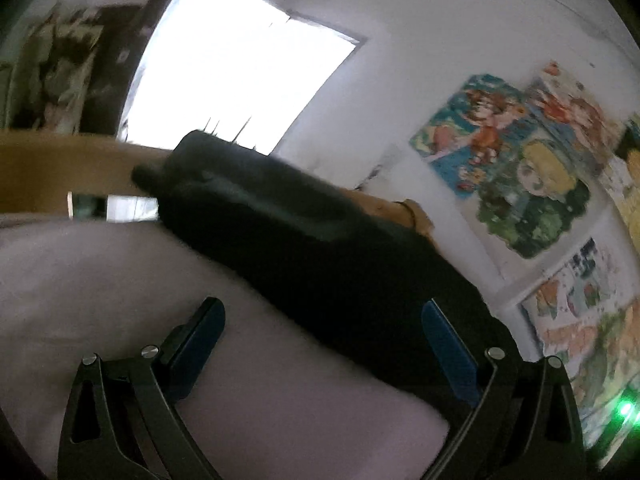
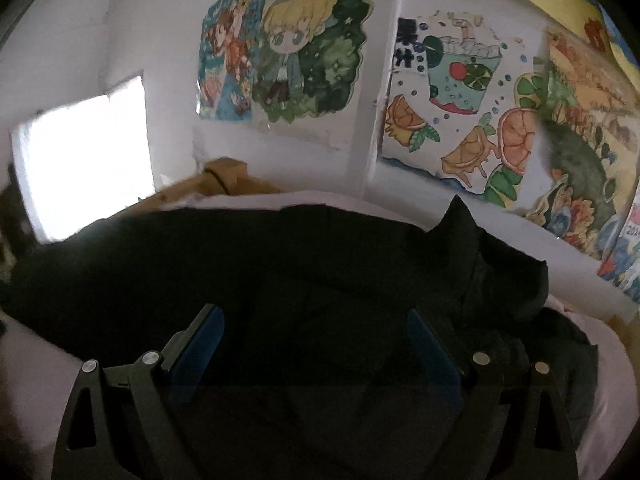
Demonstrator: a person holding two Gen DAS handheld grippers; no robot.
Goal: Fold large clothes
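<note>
Ahead of the left gripper, a black garment lies as a long dark band across the pale pink bedsheet, running from beside the right-hand finger out toward the wooden bed frame and the bright window beyond. Both blue-padded fingers stand spread wide with only sheet and the garment's edge between them; nothing is pinched. That reads as a hand free to pick a new hold, probably on the near hem.

Below and ahead of the right gripper, the same black garment fills most of the view, with a bunched, peaked lump, perhaps a collar or hood, off to the gripper's right. This gripper too is spread wide above the cloth, and I cannot tell whether the pads brush it. Laid out broad and fairly flat on the bed, the garment looks placed so that a fold can be carried across it. Coloured cartoon posters cover the white wall behind the bed.
</note>
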